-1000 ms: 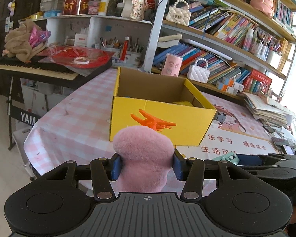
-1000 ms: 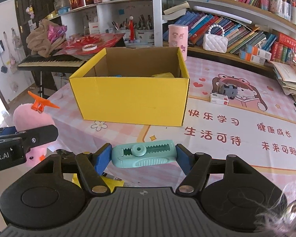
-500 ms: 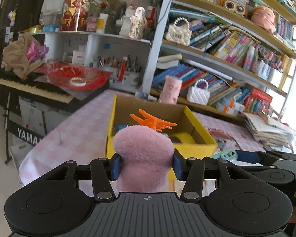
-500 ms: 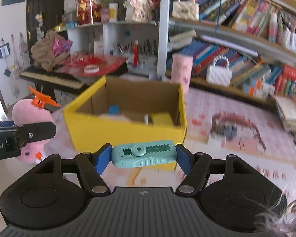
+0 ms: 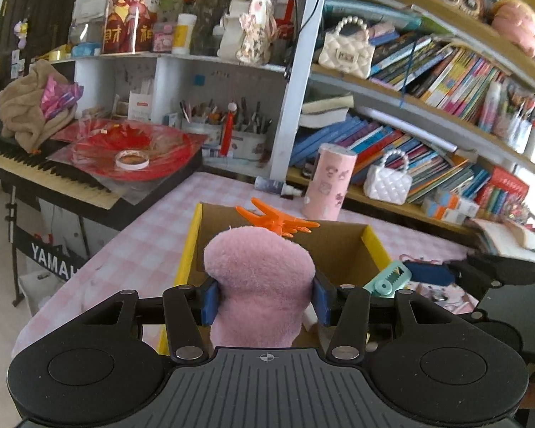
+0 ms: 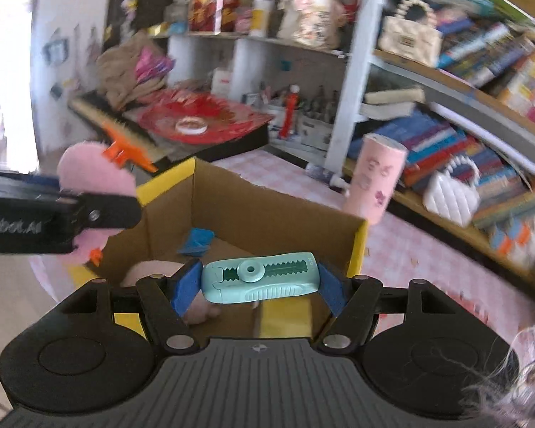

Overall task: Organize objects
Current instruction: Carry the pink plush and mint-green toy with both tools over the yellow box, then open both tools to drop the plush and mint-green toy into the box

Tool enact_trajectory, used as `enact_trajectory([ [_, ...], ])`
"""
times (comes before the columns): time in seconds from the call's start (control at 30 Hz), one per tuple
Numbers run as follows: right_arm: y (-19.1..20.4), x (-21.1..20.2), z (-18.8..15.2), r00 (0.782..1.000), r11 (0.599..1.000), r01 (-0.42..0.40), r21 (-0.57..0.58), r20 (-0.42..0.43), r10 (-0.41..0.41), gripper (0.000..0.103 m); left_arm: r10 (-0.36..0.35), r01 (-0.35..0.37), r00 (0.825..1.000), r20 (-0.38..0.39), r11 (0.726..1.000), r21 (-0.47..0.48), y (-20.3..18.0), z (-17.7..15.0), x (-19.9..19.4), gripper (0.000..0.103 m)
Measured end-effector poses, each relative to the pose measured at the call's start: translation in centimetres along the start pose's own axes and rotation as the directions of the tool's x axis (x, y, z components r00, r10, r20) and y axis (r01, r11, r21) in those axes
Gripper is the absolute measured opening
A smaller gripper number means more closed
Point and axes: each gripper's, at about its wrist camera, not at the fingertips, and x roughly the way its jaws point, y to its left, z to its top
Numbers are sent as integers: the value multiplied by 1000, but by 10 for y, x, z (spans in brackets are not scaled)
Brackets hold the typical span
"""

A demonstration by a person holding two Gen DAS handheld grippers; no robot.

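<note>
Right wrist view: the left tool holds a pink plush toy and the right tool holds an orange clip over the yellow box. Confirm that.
Wrong on colour: the right wrist view shows the right tool holding a teal clip, not orange. The left tool does hold the pink plush toy over the yellow box.

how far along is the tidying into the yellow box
Partly done: the yellow box already holds a blue item and something pink. In hand: the left hand-held gripper grips a pink plush, the right hand-held gripper a teal clip, both over the box. Left: releasing them inside.
</note>
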Motion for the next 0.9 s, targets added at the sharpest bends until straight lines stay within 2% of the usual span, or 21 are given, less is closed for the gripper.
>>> enact_trajectory([
  [0.13,-6,31,3,998,989,-39,-146,-48,33,68,22,-21,1000,-22,1000,10,-7,5,22,49],
  [0.27,-11,60,4,986,965,-128,-227,-132,100,68,39,-39,998,-51,999,7,-10,7,39,49],
  [0.37,-10,79,3,973,940,-180,-290,-190,128,68,48,-47,996,-78,999,17,-12,7,54,49],
  [0.53,-3,102,2,947,875,-270,-402,-276,165,68,55,-48,984,-167,998,45,-14,5,84,49],
  [0.73,6,122,4,902,817,-370,-442,-380,203,68,82,-69,968,-237,996,64,-12,-1,109,49],
  [0.83,6,130,5,877,813,-402,-421,-431,211,68,84,-65,965,-249,994,83,-13,-1,110,49],
  [0.9,8,133,5,873,809,-407,-424,-442,208,68,88,-67,963,-255,994,91,-15,-1,111,50],
])
